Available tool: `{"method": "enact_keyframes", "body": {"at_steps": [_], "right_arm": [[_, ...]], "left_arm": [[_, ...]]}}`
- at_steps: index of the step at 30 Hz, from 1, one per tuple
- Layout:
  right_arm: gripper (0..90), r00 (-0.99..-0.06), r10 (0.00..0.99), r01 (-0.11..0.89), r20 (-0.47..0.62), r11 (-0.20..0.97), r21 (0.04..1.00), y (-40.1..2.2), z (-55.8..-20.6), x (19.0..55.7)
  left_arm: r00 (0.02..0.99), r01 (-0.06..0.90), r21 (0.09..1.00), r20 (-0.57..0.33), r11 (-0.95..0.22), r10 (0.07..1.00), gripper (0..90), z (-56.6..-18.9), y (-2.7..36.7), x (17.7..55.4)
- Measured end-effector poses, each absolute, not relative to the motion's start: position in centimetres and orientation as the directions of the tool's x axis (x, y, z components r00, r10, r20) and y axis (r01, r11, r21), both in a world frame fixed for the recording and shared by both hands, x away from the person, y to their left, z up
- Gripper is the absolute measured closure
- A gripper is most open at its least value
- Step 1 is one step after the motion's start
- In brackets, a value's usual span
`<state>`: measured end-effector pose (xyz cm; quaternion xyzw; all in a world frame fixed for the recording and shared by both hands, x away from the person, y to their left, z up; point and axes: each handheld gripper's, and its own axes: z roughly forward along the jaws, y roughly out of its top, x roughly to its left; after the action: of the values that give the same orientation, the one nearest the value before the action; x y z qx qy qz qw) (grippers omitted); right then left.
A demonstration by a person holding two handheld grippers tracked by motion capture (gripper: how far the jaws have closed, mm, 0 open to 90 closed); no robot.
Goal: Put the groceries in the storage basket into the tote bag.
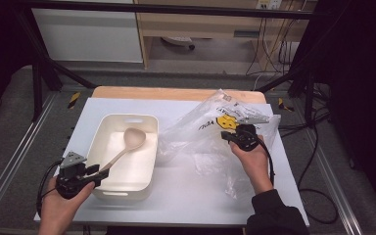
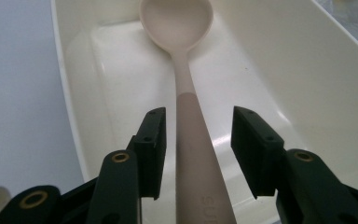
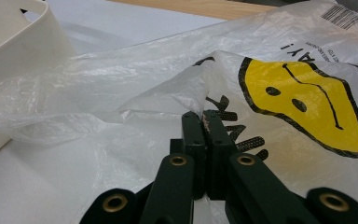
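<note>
1. Closing the left gripper [image 2: 198, 140] squarely matters: its jaws stand apart around the spoon [image 2: 186, 107] handle, not yet pressing.
2. The spoon lies in the white bin [image 1: 149, 169] near the table's front-left corner, handle over the front rim; lift without scraping it.
3. The right gripper [image 3: 205, 116] pinches the plastic bag [image 3: 303, 100] toward the right edge; keep it taut.

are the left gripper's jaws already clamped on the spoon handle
No, in the left gripper view the spoon handle lies between the left gripper jaws with gaps either side.
</note>
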<state>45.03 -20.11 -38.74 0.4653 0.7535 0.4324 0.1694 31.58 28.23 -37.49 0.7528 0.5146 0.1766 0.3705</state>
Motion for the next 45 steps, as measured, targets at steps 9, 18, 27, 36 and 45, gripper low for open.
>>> {"method": "enact_keyframes", "body": {"at_steps": [9,18,27,36,45], "right_arm": [[90.0,-0.511,0.847,0.555,0.147,0.194,0.809,-20.1,-38.7,45.0],[90.0,-0.513,0.845,0.557,0.148,0.197,0.807,-20.1,-38.7,45.0],[90.0,-0.513,0.845,0.558,0.149,0.197,0.806,-20.1,-38.8,45.0],[90.0,-0.513,0.845,0.561,0.150,0.198,0.803,-20.0,-38.8,45.0],[89.9,-0.514,0.845,0.561,0.150,0.199,0.803,-20.0,-38.8,45.0]], "left_arm": [[0.407,0.656,0.728,-0.119,-0.199,0.906,57.1,-37.8,28.3,31.7],[0.419,0.667,0.716,-0.134,-0.204,0.898,65.1,-38.1,28.4,31.8],[0.420,0.671,0.714,-0.145,-0.199,0.896,66.4,-38.3,28.5,31.8],[0.417,0.673,0.717,-0.165,-0.182,0.894,65.9,-38.4,28.7,31.9],[0.417,0.677,0.712,-0.166,-0.184,0.894,63.3,-38.5,28.6,32.0]]}}
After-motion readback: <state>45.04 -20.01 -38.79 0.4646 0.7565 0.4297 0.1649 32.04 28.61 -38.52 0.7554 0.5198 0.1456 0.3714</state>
